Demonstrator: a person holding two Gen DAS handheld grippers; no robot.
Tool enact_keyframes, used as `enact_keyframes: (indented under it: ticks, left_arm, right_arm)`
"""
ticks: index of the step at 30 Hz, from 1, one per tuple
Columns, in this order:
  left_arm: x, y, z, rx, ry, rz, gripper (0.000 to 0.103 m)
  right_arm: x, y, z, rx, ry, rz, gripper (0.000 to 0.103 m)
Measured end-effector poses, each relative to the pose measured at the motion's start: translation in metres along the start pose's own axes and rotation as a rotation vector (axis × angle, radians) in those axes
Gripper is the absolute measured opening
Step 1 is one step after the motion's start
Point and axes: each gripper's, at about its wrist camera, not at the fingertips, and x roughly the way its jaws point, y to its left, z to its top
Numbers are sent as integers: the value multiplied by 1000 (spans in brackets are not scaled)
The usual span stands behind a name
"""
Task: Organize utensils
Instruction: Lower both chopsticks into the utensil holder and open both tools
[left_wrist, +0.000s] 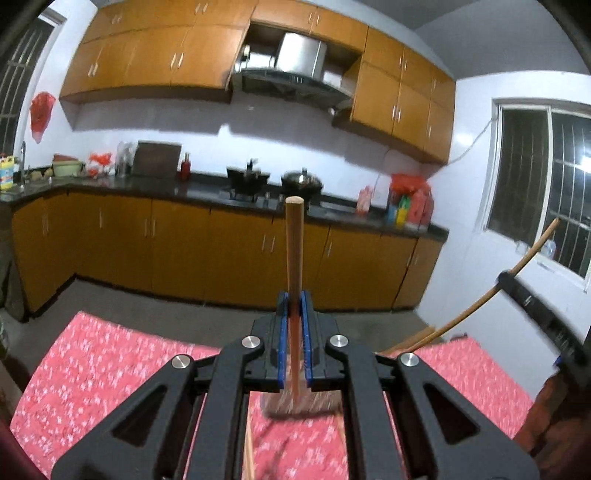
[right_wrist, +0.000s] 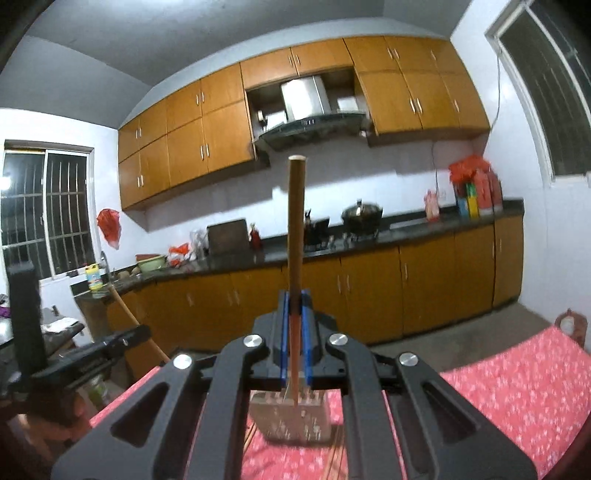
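Room: kitchen, orange cabinets (left_wrist: 229, 236), dark counter (left_wrist: 207, 190).
Table: red floral cloth (left_wrist: 92, 354).
Left gripper (left_wrist: 294, 310): clamped on a wooden stick (left_wrist: 294, 240), upright above the table.
Right gripper (right_wrist: 294, 306): clamped on a second stick (right_wrist: 295, 229), upright.
Holder (right_wrist: 291, 417): on cloth below the gripper.

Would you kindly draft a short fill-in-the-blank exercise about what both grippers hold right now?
1. The left gripper is shut on a ____ utensil handle.
2. The right gripper is ____ on a similar utensil handle.
3. The tablecloth below is mainly ____.

Missing words: wooden; shut; red
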Motion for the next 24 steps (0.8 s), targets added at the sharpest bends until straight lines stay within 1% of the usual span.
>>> enact_keyframes:
  ticks: [2,5,9,12,14,18,20,22,24]
  left_arm:
    - [4,-4,8,-9,-35,17,7]
    - [16,-5,16,-36,-71,44,7]
    - [35,-3,10,-60,-62,56,7]
    - [35,2,9,-96,-76,56,7]
    - [28,3,18,-119,-112,44,7]
    - [20,-4,34,-92,-166,50,7]
    - [21,-9,35,-73,-177,62,7]
    - [24,-11,31,-71,-167,62,7]
    - [32,-11,25,-80,-139,61,7]
  right_arm:
    - [13,3,1,-17,-21,-16,8]
    - [34,3,-4,-23,-8,-30,8]
    - [67,-2,-17,-8,58,-38,8]
    - [80,-1,-29,-10,98,-43,8]
    - [83,0,-34,-12,108,-42,8]
    - [84,0,-34,-7,100,-32,8]
    - [83,1,-35,-6,96,-30,8]
    - [83,1,-38,-12,97,-31,8]
    - [85,1,-42,-12,108,-30,8]
